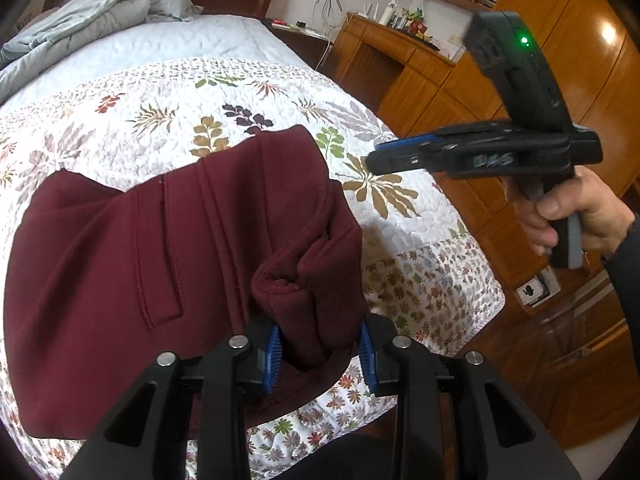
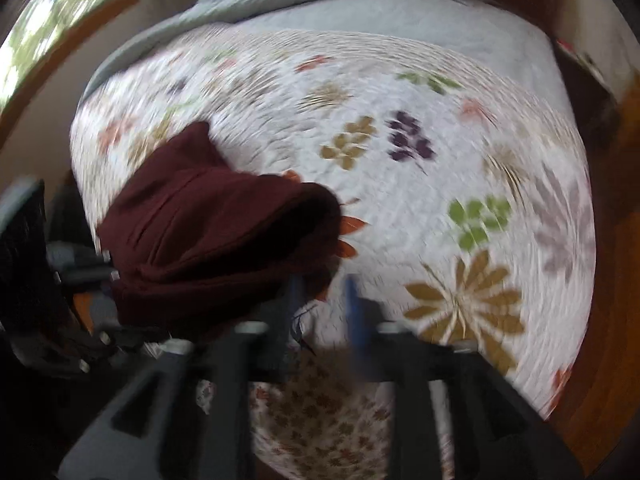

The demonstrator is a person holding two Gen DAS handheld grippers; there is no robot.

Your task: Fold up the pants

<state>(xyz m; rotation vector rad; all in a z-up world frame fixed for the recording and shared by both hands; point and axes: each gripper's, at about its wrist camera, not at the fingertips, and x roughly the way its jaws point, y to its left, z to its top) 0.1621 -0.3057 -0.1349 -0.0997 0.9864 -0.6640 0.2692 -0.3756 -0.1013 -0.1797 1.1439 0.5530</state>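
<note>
Your left gripper pinches a bunched wad of the pants above the quilt; right gripper hangs empty, fingers apart—bunch may slip, undoing the fold.

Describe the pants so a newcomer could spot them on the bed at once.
Start from the bed's white quilted bedspread with leaf prints. At its near edge lies the bunched dark maroon fleece pants, one fold of them pinched in the left gripper. They are the only solid dark item there; the crumpled pale grey-green blanket lies far off by the headboard.
</note>
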